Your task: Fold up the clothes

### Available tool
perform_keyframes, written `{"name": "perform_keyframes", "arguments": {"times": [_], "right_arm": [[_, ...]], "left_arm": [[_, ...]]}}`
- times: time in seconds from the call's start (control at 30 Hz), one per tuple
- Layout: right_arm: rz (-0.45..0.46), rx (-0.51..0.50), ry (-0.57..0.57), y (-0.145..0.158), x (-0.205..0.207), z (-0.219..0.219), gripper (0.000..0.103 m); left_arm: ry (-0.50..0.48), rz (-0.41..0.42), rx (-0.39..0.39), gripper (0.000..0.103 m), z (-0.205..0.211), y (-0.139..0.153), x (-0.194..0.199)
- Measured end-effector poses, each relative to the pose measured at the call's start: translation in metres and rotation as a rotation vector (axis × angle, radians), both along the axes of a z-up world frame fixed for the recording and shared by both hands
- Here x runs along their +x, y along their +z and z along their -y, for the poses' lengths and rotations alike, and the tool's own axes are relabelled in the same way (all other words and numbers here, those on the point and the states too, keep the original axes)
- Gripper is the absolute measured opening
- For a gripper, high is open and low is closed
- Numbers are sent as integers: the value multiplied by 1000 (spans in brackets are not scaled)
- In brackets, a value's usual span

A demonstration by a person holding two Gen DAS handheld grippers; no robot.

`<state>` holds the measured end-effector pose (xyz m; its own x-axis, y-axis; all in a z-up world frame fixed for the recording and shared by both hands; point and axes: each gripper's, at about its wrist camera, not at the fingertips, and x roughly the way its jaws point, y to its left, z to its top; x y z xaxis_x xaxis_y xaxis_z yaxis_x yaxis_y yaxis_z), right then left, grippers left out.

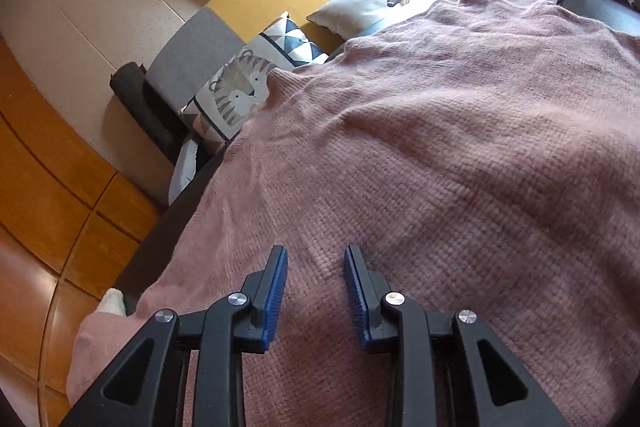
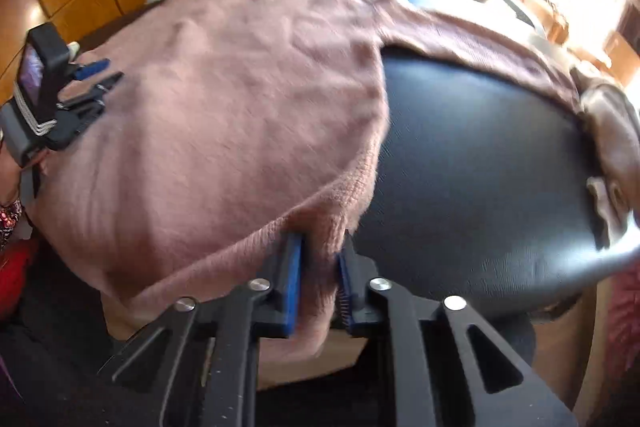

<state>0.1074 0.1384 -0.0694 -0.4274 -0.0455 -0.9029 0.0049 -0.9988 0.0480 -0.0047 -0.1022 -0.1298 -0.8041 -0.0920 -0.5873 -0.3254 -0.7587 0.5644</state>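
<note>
A pink knit sweater (image 1: 440, 127) lies spread over a round black table (image 2: 480, 167), with one sleeve trailing toward the far right. My left gripper (image 1: 316, 255) hovers just over the sweater's near left part, open, with nothing between its blue pads. In the right wrist view the same gripper (image 2: 106, 73) shows at the sweater's (image 2: 240, 99) left edge. My right gripper (image 2: 322, 243) is at the near hem corner, where a fold of the pink knit fills the gap between its pads and is pinched there.
A brown garment (image 2: 612, 131) is bunched at the table's right edge. Beyond the table stands a sofa with patterned cushions (image 1: 240, 95). The wooden floor (image 1: 48, 187) lies to the left. Bare black tabletop shows right of the sweater.
</note>
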Motion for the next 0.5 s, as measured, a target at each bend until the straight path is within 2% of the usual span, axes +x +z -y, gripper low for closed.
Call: {"name": "perform_keyframes", "arguments": {"times": [0.07, 0.13, 0.23, 0.3, 0.4, 0.5], "right_arm": [[19, -48, -61, -1, 9, -24, 17], [24, -92, -110, 1, 14, -40, 19], [-63, -96, -123, 21, 18, -45, 21], [-120, -98, -132, 34, 21, -49, 21], [-202, -87, -49, 49, 1, -33, 21], [-227, -47, 80, 45, -33, -3, 21]], "left_arm": [[1, -2, 11, 30, 4, -1, -4], [-4, -28, -14, 30, 1, -4, -6], [-13, -31, -36, 29, -3, -4, -12], [-17, -13, -21, 29, -1, -1, -14], [-9, 5, 15, 29, 2, 7, -13], [25, -7, 19, 29, 4, 15, -11]]}}
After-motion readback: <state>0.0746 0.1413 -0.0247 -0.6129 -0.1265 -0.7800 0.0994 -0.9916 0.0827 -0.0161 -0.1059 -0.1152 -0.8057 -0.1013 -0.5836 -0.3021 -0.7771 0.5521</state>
